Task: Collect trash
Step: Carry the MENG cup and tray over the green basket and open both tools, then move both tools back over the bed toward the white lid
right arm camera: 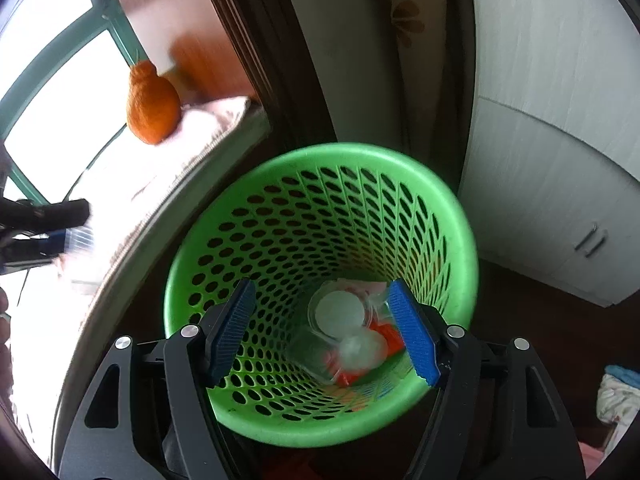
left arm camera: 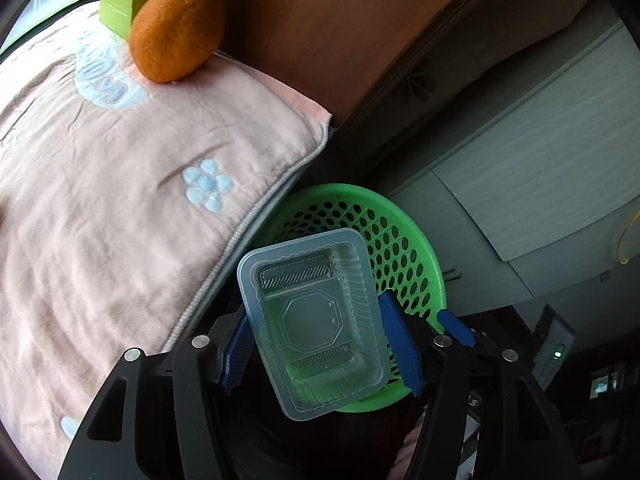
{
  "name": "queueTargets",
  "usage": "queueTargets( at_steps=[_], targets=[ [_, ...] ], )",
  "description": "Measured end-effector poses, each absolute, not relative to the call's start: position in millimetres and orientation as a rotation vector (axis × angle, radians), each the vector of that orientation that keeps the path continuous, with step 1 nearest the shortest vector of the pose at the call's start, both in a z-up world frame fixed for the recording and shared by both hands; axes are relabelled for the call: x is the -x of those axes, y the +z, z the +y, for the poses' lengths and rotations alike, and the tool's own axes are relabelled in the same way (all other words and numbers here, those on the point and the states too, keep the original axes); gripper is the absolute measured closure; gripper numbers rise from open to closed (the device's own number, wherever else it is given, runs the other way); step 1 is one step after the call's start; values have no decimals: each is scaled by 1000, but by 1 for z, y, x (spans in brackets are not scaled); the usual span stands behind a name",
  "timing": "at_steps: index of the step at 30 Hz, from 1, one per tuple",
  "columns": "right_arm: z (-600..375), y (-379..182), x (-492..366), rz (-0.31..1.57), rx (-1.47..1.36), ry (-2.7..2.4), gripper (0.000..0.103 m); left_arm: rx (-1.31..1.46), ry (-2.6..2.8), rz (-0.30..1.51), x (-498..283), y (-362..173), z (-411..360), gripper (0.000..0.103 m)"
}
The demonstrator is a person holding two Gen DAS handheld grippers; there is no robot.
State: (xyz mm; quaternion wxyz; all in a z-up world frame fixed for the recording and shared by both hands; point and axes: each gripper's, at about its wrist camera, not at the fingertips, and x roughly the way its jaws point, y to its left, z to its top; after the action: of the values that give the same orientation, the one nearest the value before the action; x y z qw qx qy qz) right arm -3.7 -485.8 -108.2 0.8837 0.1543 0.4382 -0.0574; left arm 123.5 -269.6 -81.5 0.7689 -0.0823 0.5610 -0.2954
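The left gripper (left arm camera: 320, 344) clamps a clear plastic tray (left arm camera: 312, 328) between its blue pads (left arm camera: 402, 344), which press the tray's two long sides; the tray is tilted, open side toward the camera, in front of the green bin (left arm camera: 420, 256), whose rim shows behind and to the right of it. The right gripper (right arm camera: 324, 332) hangs with its fingers spread wide and nothing between them, directly above the bin's mouth (right arm camera: 248, 184). Down in the bin lies a heap of trash (right arm camera: 352, 340): white round lids, clear wrapping and orange bits, blurred and hard to tell apart. In the right view the left gripper shows only as a smeared dark shape at the left edge. The bin stands on a dark floor against a bed with a pink quilt (left arm camera: 120, 200). An orange plush (left arm camera: 176, 28) and a green box (left arm camera: 128, 0) sit on the quilt, and a pale cabinet (right arm camera: 560, 160) stands to the right.
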Motion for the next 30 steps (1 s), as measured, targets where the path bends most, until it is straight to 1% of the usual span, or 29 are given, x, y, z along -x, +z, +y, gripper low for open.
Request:
queueTargets(
  at_steps=[8, 16, 18, 21, 25, 30],
  targets=[
    [-491, -81, 29, 825, -337, -121, 33, 110, -668, 1235, -119, -92, -296, 45],
    [-493, -77, 36, 804, -367, -118, 33, 73, -681, 1267, -117, -105, -313, 44],
    [-493, -78, 37, 807, -371, -117, 33, 74, -689, 1282, -117, -108, -315, 38],
    [-493, -78, 38, 808, -379, -116, 33, 90, -696, 1290, -115, -110, -315, 33],
    [-492, -77, 38, 807, -386, -111, 33, 98, -703, 1276, -112, -105, -308, 33],
    [-483, -74, 35, 803, -376, -86, 33, 75, -678, 1207, -105, -87, -281, 33]
  ],
)
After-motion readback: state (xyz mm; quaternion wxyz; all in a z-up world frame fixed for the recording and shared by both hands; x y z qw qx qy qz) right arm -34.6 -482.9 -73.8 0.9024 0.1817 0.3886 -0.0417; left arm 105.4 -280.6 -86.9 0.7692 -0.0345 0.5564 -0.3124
